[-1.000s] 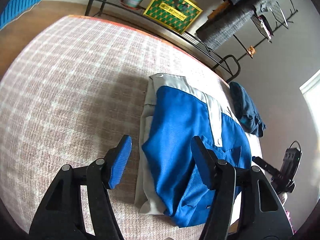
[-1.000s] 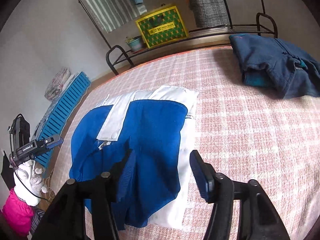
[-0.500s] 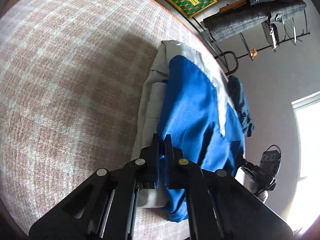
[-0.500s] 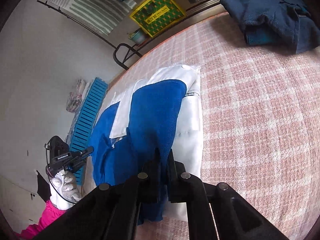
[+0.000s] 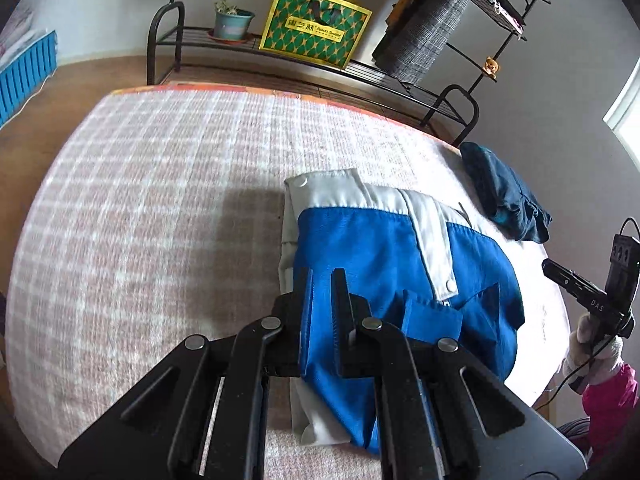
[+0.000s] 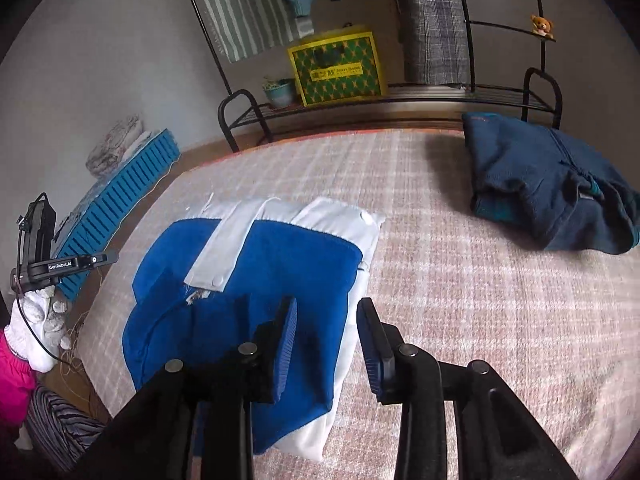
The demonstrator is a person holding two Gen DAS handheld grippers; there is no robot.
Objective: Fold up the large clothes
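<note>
Blue-and-white garment (image 5: 372, 264), smooth fabric with white snap-button bands, lies folded into a rough rectangle on the pink-and-white checked bed cover (image 5: 152, 216), towards the near edge of the bed. Left gripper (image 5: 320, 276), black arms with blue pads, is clenched to a narrow slit at the garment's near left border; blue cloth shows in the slit, but whether it is actually pinched cannot be told. Right gripper (image 6: 326, 322) hovers over the garment's near right border, jaws opening, pads clear of the cloth, nothing grasped. Dark navy bundled garment (image 6: 548, 184) sits well apart at the far right of the bed. Beyond the bed, a black metal rack (image 6: 400, 96) carries a green-and-yellow patterned box (image 6: 336, 68) and a small potted plant (image 5: 233, 20).
</note>
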